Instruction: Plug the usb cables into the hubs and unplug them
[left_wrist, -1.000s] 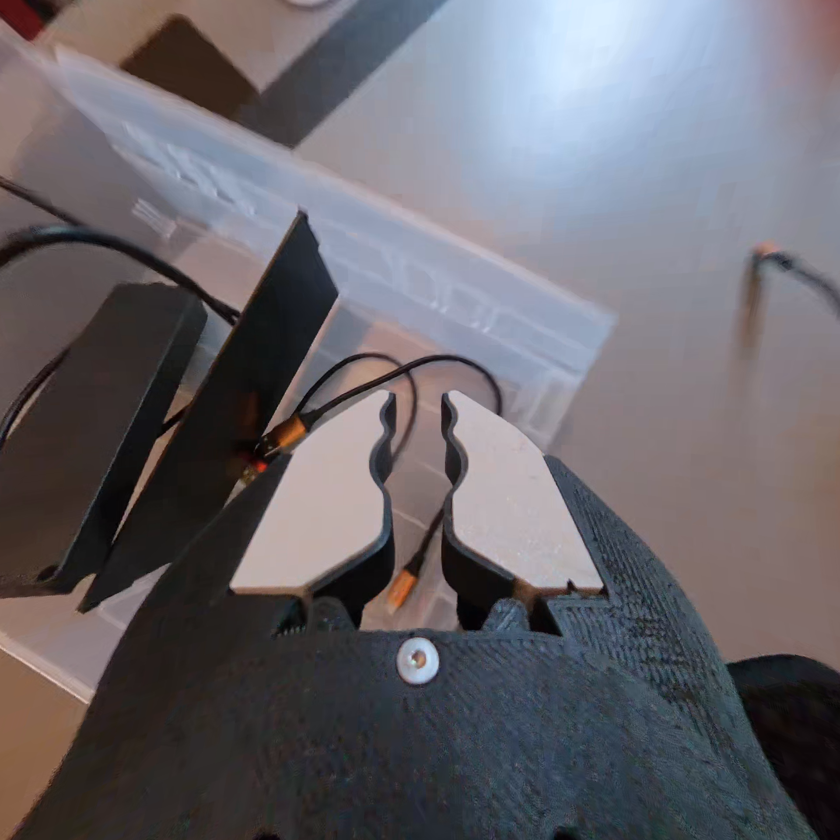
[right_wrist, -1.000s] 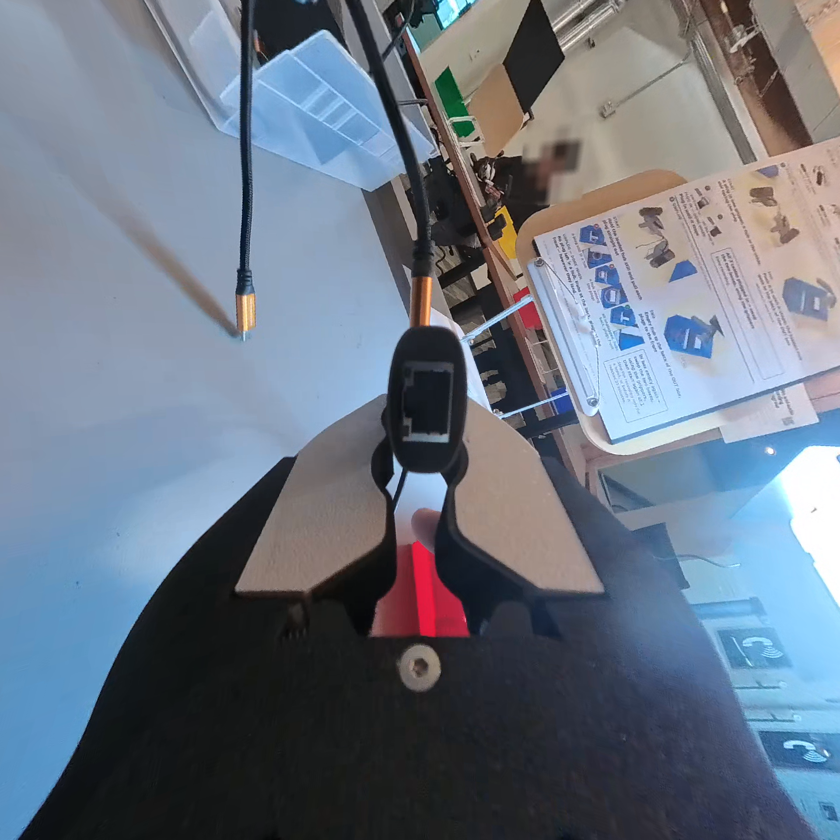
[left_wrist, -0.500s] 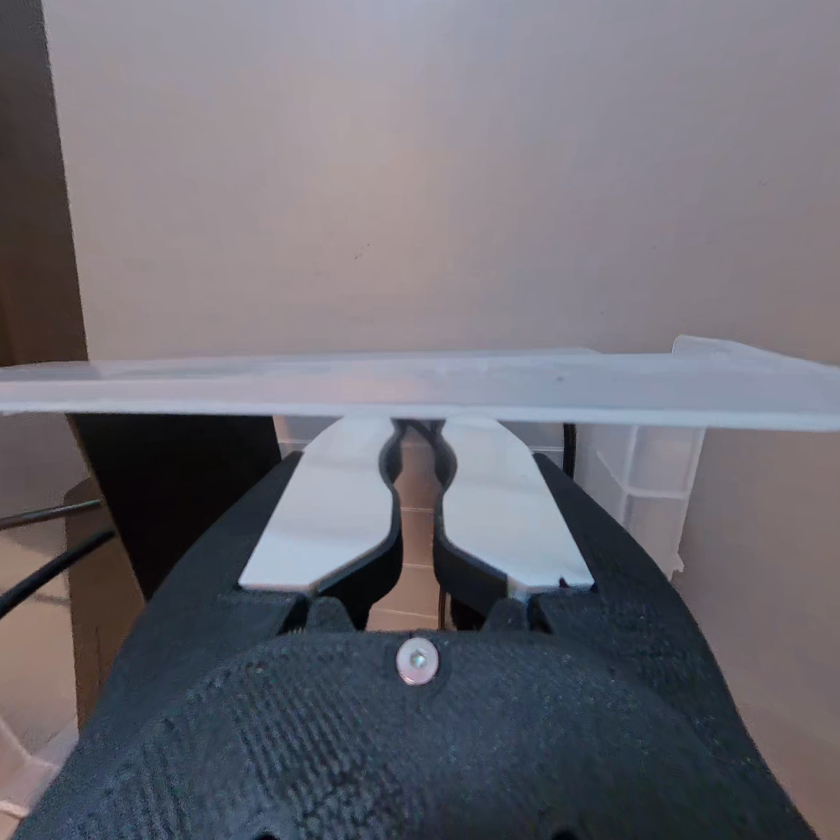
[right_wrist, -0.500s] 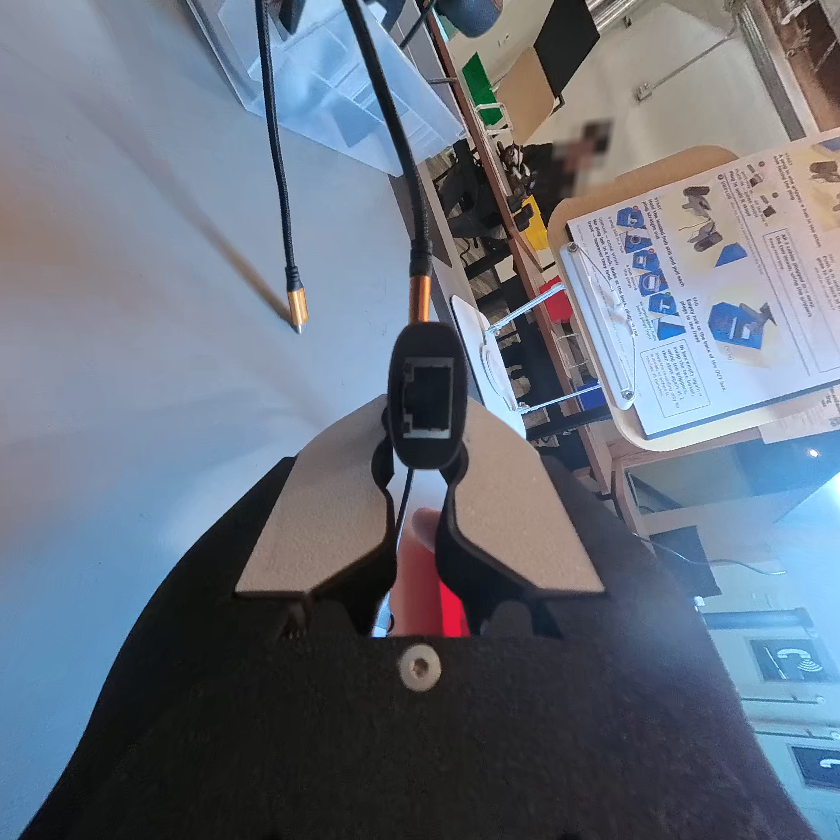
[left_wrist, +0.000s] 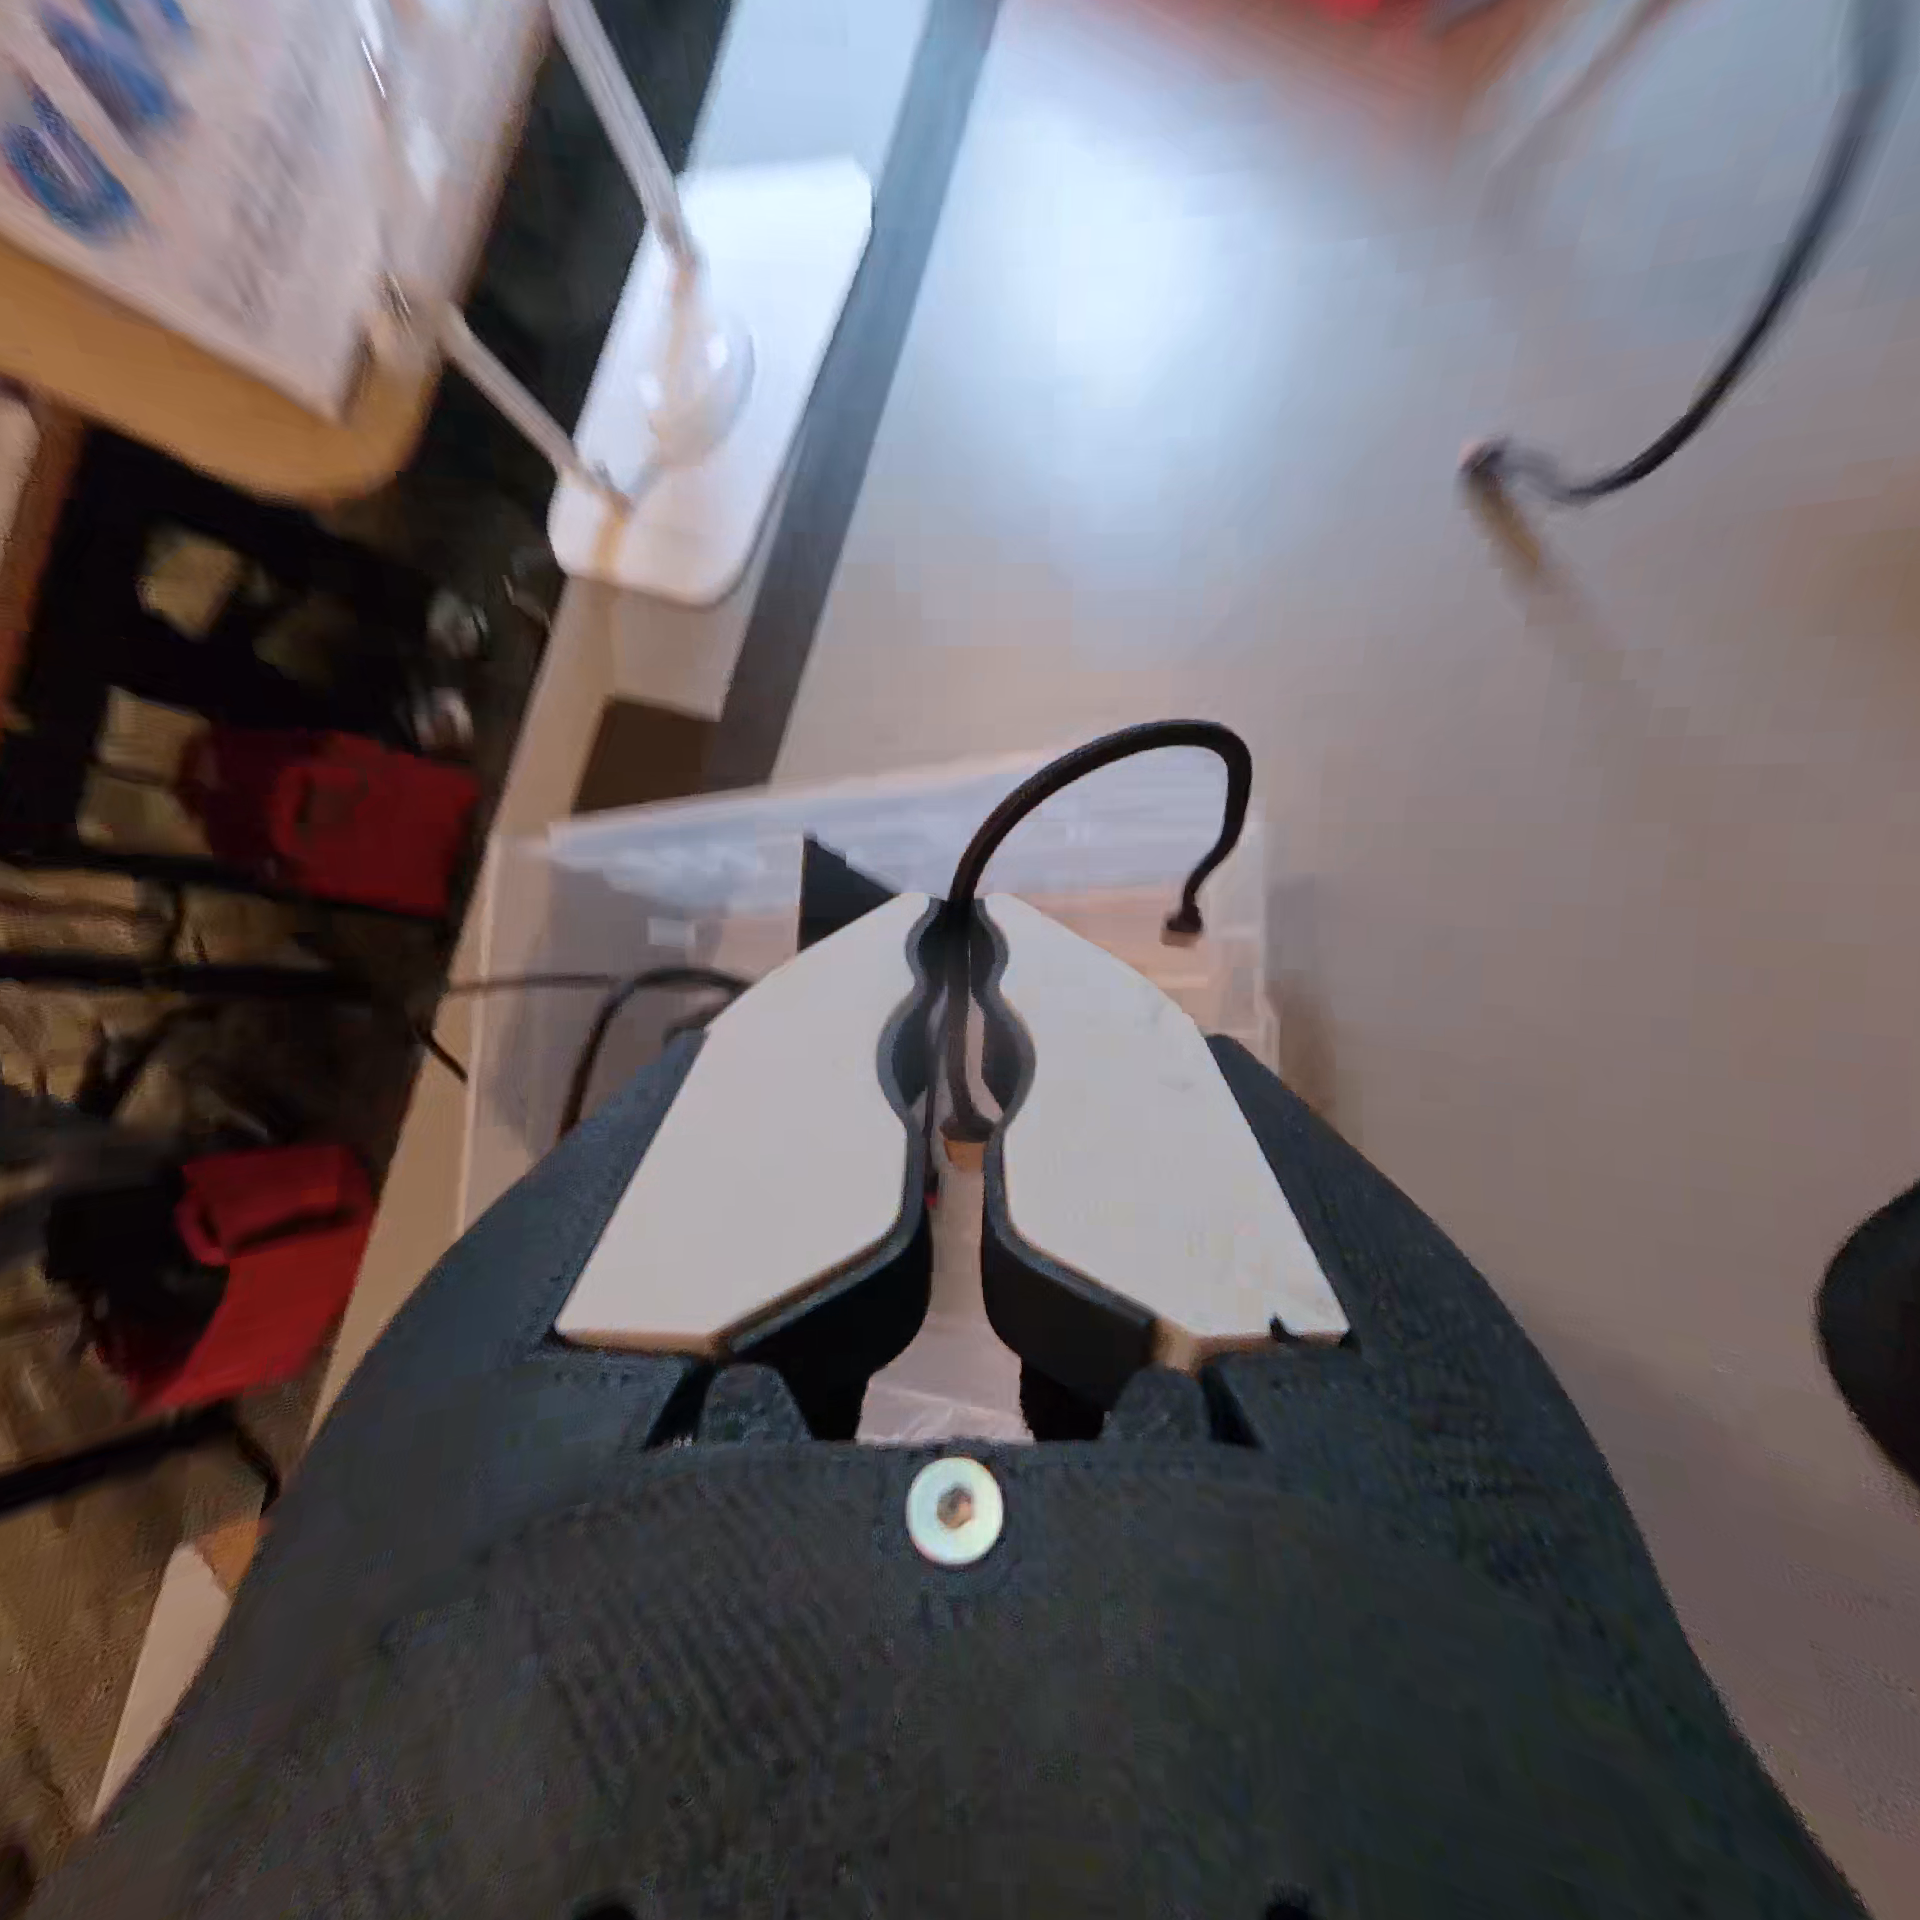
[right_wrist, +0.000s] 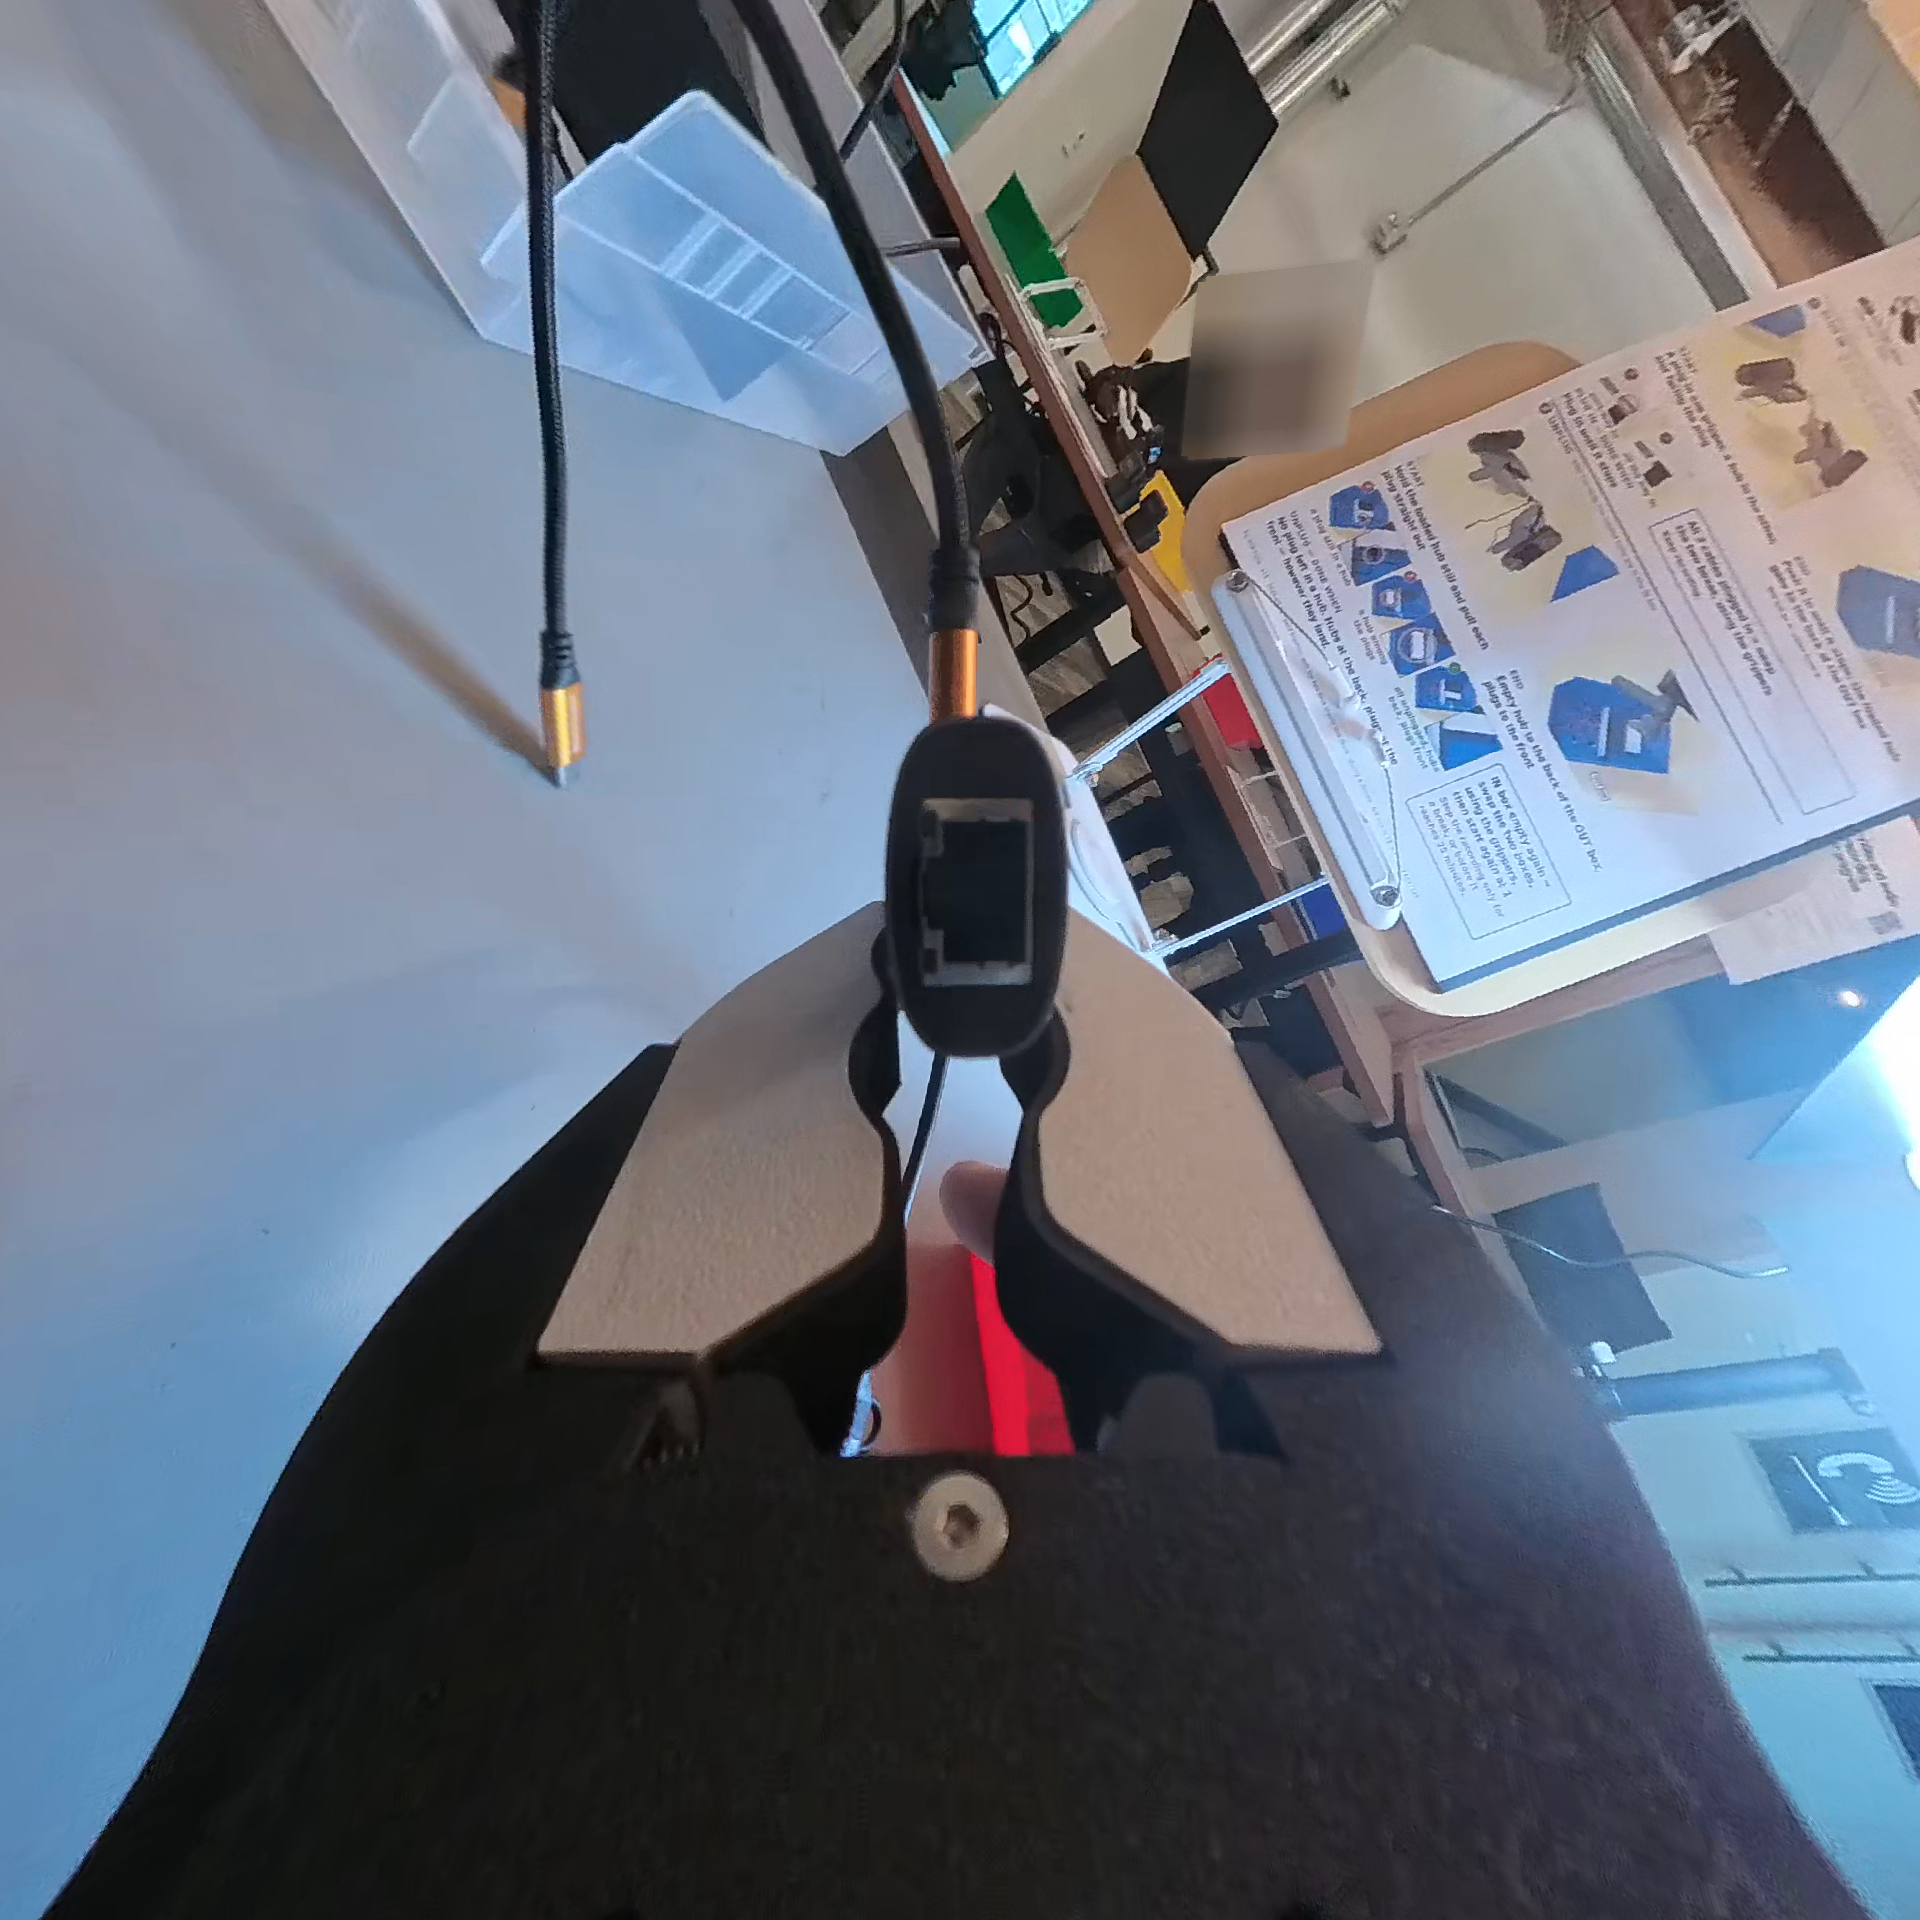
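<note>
The hub (right_wrist: 974, 888) is pinched in the right tongs (right_wrist: 971, 997) above the surface (right_wrist: 260, 831), one cable (right_wrist: 914, 343) plugged into its far end; beside it a loose plug (right_wrist: 562, 710) dangles; the left tongs (left_wrist: 956, 930) are clenched on a cable (left_wrist: 1101, 774) over a clear bin (left_wrist: 1039, 831).

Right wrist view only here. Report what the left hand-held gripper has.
Observer: The left hand-held gripper is shut on a thin black cable.
Operator: My right hand-held gripper holds the hub; give me the plug position.
Observer: Its orange plug sits deep between the fingers, away from the tips.
Operator: Say where the rest runs.
Observer: It arcs up and right, its other end showing against the clear box.
</note>
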